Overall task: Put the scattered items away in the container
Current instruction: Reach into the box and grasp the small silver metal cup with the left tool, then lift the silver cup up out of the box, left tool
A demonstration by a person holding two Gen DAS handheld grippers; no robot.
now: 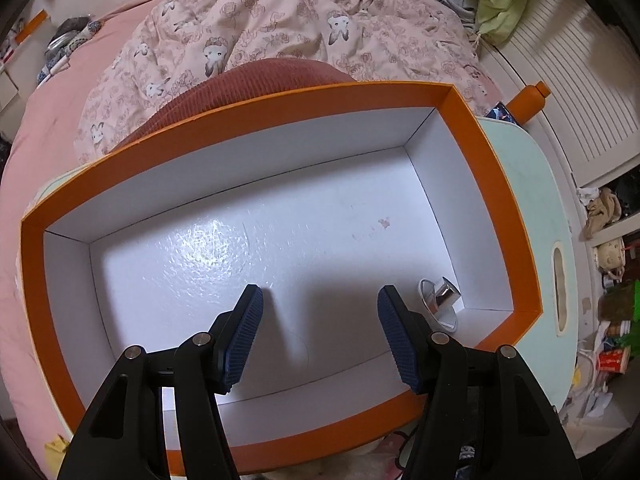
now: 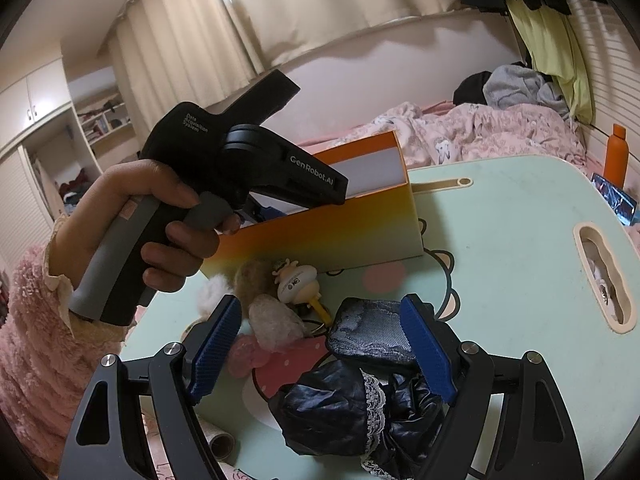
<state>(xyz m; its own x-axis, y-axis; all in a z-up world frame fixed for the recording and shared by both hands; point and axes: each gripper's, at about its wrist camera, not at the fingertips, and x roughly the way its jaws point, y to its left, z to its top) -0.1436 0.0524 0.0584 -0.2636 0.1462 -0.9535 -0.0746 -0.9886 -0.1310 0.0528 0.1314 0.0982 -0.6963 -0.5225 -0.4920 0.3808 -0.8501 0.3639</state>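
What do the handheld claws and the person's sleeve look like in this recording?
Both claws, left and right, have black angular frames with silver pivot pins and ribbed blue pads. In the right wrist view the left unit is a black pistol-style body with a grey handle and trigger, white "GenRobot.AI" lettering and small white text on top. The sleeve is fluffy pink with a cream cuff.

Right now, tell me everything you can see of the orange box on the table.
The orange box is an open rectangular cardboard container with no lid in view: matte orange outside and on its rim, glossy white inside, with faint reddish marks on the floor. It sits upright on the pale green table. Inside, only a small shiny metal piece lies in one corner. The left hand-held gripper is over its interior, jaws open and empty.
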